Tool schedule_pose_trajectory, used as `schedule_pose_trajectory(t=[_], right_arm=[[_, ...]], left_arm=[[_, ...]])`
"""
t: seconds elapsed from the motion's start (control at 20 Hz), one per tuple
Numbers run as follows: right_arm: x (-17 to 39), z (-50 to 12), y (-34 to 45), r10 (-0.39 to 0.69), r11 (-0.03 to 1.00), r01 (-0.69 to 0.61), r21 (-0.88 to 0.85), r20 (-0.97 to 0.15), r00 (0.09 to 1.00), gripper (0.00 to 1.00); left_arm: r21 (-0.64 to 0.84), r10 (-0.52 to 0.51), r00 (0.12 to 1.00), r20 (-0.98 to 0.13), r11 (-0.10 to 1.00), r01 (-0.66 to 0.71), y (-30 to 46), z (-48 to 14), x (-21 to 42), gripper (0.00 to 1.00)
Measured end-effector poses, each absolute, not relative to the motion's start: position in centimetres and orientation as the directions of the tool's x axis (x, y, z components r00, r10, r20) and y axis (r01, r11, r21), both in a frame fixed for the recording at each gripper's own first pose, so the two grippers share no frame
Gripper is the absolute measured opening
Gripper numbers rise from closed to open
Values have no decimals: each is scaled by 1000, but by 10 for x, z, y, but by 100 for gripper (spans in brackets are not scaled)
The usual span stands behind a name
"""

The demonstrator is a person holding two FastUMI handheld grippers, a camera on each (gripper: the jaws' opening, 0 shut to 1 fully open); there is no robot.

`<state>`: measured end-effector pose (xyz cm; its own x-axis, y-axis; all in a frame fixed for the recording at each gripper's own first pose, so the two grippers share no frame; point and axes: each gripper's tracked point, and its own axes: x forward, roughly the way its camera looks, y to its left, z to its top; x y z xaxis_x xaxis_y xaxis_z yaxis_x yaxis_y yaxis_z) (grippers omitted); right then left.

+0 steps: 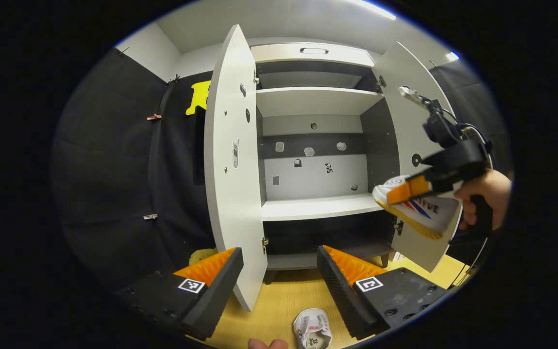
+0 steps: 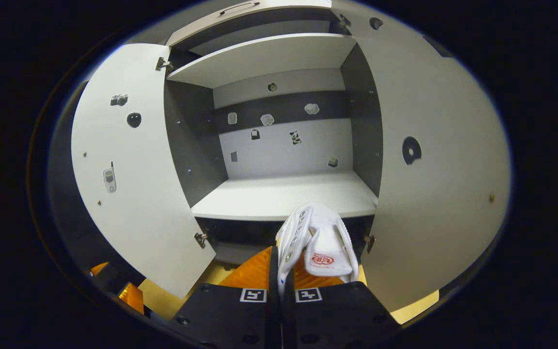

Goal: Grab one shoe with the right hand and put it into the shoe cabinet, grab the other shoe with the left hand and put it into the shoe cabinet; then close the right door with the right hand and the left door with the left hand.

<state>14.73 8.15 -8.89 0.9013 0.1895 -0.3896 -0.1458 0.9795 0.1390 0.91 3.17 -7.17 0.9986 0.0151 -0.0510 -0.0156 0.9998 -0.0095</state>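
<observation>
Open shoe cabinet, shoe pinched in right gripper jaws

One white shoe with a yellowish sole is hanging in the air before the shoe cabinet, toe pointing to the middle shelf. The other white shoe is lying on the wooden floor. Both grey doors are standing open.

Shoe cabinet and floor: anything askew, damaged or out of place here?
Nothing stands out. Both doors of the cabinet are open with shelves bare, the right claw grips one shoe before the middle shelf, and the other shoe lies on the floor.
</observation>
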Motion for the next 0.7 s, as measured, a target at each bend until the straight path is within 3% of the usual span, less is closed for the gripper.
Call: schedule_pose_trajectory(t=[0.3, 0.7], right_arm=[[254, -74, 87, 184, 983, -162, 89, -391, 902, 6], [372, -123, 97, 133, 986, -165, -28, -468, 873, 6]], left_arm=[[-11, 13, 999, -52, 1000, -13, 30, -72, 17, 96], [-16, 44, 997, -71, 999, -46, 32, -75, 27, 97]])
